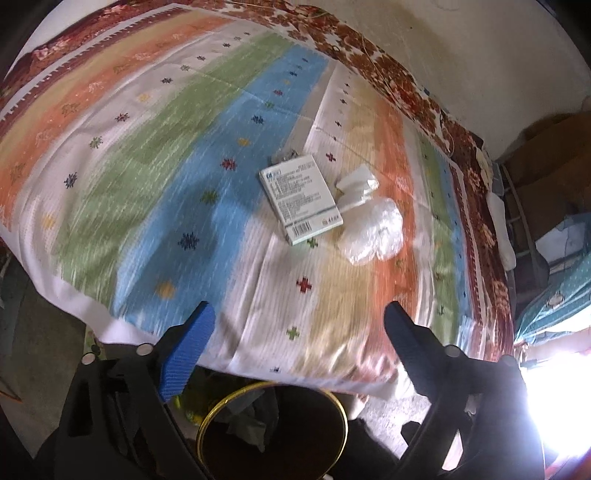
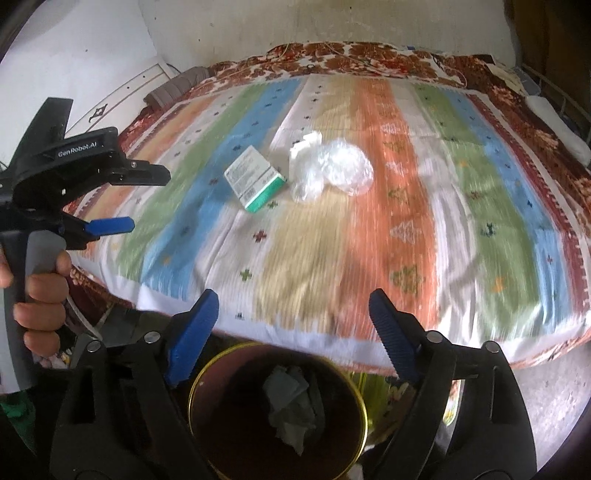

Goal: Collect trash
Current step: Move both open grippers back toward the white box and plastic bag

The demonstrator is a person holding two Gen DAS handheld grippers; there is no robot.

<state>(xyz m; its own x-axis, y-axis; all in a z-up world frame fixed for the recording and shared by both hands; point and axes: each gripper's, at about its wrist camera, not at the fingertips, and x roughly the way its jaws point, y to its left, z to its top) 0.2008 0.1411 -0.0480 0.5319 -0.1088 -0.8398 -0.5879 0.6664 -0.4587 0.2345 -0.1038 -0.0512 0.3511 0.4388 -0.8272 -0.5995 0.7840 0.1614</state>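
Note:
A white and green carton box [image 1: 301, 199] lies on the striped bedspread [image 1: 147, 166]; it also shows in the right wrist view [image 2: 255, 179]. Beside it lie a crumpled white paper [image 1: 356, 188] [image 2: 304, 162] and a clear plastic wad [image 1: 373, 232] [image 2: 347, 166]. A dark bin with a gold rim [image 1: 273, 432] [image 2: 277, 413] stands on the floor below the bed's near edge, with crumpled trash inside. My left gripper [image 1: 299, 325] is open and empty over the bed's edge; it also shows at the left of the right wrist view [image 2: 144, 201]. My right gripper [image 2: 295, 314] is open and empty above the bin.
A stained wall [image 2: 332, 22] runs behind the bed. A metal bed rail [image 1: 517, 221] and cluttered cloth items stand to the right. Bright light glares at the lower right in the left wrist view [image 1: 554, 406].

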